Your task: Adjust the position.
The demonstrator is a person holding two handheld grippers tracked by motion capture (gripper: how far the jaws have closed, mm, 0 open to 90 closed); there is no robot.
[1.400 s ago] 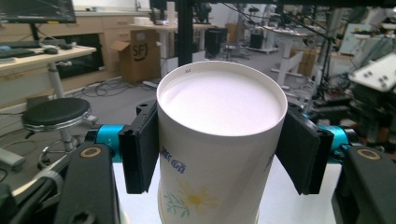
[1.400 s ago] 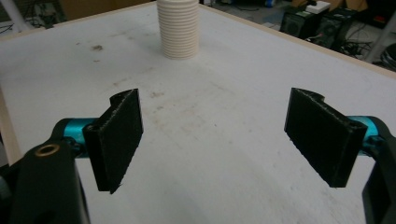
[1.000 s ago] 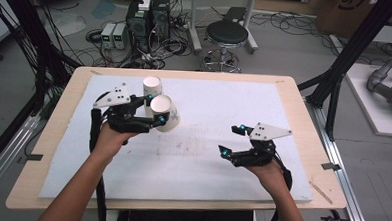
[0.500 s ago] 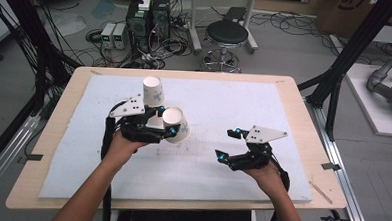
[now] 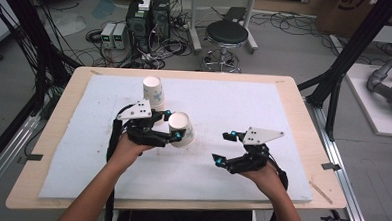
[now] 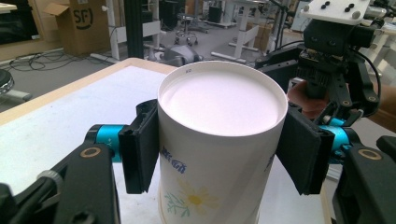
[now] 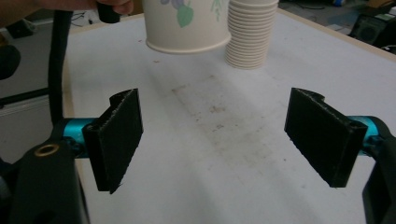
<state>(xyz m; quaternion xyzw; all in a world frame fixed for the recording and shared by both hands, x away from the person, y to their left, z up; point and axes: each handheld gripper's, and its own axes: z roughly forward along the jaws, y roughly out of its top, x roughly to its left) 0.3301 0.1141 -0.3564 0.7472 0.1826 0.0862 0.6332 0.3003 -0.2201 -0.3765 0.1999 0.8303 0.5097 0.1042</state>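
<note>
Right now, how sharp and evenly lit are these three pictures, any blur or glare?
High view: soft and slightly blurry, even light, faint shadows on the white mat. Left gripper view: the paper cup held in the left tongs is sharp, its upturned base bright, near washed out. Right gripper view: the right tongs are in focus, the cup stack softer.

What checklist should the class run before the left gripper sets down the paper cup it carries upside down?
1. Grip: left gripper pads press both sides of the paper cup: ok.
2. Cup height: its rim hangs above the white mat, not yet resting: ok.
3. Landing spot: bare, stained mat under the cup: ok.
4. Stack of cups stands apart behind the carried cup: ok.
5. Right gripper open, holding nothing, off to the side: ok.
6. Cup squashed by the grip: cannot tell.
</note>
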